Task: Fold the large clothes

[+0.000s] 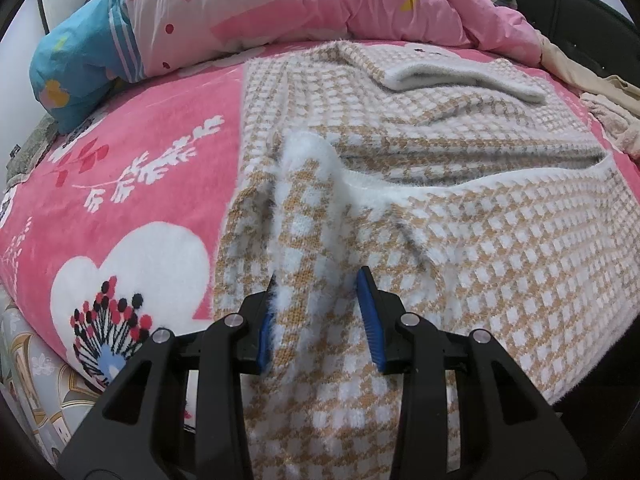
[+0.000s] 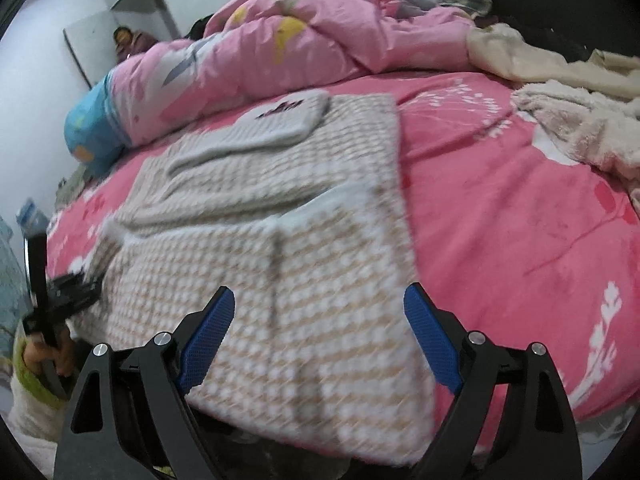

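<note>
A fuzzy sweater in a tan and white check (image 1: 460, 240) lies spread on the pink bed cover (image 1: 140, 168), partly folded, with a sleeve (image 1: 460, 76) laid across its far part. My left gripper (image 1: 320, 276) is shut on a raised ridge of the sweater's white-trimmed edge, near its left side. In the right wrist view the sweater (image 2: 280, 280) is blurred. My right gripper (image 2: 320, 290) hangs open and wide above its near edge, with nothing pinched between the pads. The left gripper (image 2: 60, 292) and the hand holding it show at the far left there.
A bunched pink quilt (image 1: 280, 8) with a blue end fills the far side of the bed. Beige and cream clothes (image 2: 580, 128) lie heaped at the right. Bare pink bed cover (image 2: 500, 240) stretches right of the sweater. A person (image 2: 128, 40) sits by the far wall.
</note>
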A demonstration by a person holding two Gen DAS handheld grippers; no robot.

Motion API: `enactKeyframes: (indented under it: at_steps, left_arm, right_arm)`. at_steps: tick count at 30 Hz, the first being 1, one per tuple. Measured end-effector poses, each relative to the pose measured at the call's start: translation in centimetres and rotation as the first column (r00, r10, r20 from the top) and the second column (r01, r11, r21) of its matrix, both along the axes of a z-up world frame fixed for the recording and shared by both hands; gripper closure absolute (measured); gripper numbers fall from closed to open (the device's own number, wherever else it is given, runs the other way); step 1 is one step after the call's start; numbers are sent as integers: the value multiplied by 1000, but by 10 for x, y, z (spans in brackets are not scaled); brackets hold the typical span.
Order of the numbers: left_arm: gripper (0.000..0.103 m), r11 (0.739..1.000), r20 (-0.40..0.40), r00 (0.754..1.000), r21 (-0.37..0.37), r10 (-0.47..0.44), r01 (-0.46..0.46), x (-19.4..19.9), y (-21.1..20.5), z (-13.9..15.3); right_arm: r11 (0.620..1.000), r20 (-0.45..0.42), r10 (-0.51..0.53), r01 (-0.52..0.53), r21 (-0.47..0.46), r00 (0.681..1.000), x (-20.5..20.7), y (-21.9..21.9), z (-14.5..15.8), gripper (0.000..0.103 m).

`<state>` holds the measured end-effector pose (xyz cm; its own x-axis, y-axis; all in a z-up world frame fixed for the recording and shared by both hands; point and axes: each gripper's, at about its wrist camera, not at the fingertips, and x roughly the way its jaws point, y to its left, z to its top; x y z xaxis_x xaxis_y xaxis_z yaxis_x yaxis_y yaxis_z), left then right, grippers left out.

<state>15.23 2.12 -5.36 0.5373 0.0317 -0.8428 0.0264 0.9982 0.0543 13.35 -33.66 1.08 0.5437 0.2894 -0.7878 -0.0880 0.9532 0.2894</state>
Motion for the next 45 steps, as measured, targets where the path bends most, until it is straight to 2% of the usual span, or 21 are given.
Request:
enactKeyframes:
  at_steps: [4,10,15,19,21,23,26,29,34,36,37,40,41,45]
  left_arm:
    - [67,1000,3,1000,9,11,-11,1,-1,-1]
    - [67,998,4,1000,60,5,-5,-1,-6,-3]
    - [67,998,2,1000,65,11,-11,0,-5,-3]
    - [67,998,1,1000,66,12,-12,0,-6,-3]
    - [67,998,1,1000,65,13,-13,0,-6,-3]
    - [67,998,2,1000,64,17,-17,0,-7,-3]
    - [67,998,2,1000,60,25,-26,1,-5,-3]
    - [67,998,1,1000,60,30,-30,2,-6,-3]
    - [67,997,9,999,59,45,-46,2,-6,-4]
    - [69,996,20,999,72,45,-47,1,-7,-3]
    - [70,996,26,999,84,39,-41,0,-9,-3]
    - [83,990,42,999,138,-1,-5,-3,-20,-1]
    - [91,988,51,999,155,-13,5,-5,-23,0]
    - [96,986,112,993,168,-36,16,-17,-22,11]
  right_arm:
    - [998,-9,30,-29,55,1000,27,-3,-10,26]
    - [998,-60,36,-34,45,998,52,-4,-32,37]
    - [995,-64,81,-76,71,995,35,-5,-28,44]
    - [982,-70,143,-133,133,987,15,-9,-20,45]
    - [975,-80,165,-151,162,983,13,-11,-20,45]
    - [977,-95,164,-148,151,982,16,-12,-23,45]
    - [979,-116,159,-142,143,980,26,-10,-29,51]
    - [984,-120,163,-153,95,979,33,-1,-33,57]
    - [980,-108,143,-156,-121,984,30,28,-33,71]
    - [975,-80,144,-155,-160,986,23,36,-26,87]
    - [970,-60,144,-153,-187,988,17,42,-20,90]
    - [954,2,135,-129,-270,991,2,55,-4,94]
    - [952,21,126,-115,-284,992,-3,58,0,94]
    - [949,99,78,-43,-313,992,-24,62,24,95]
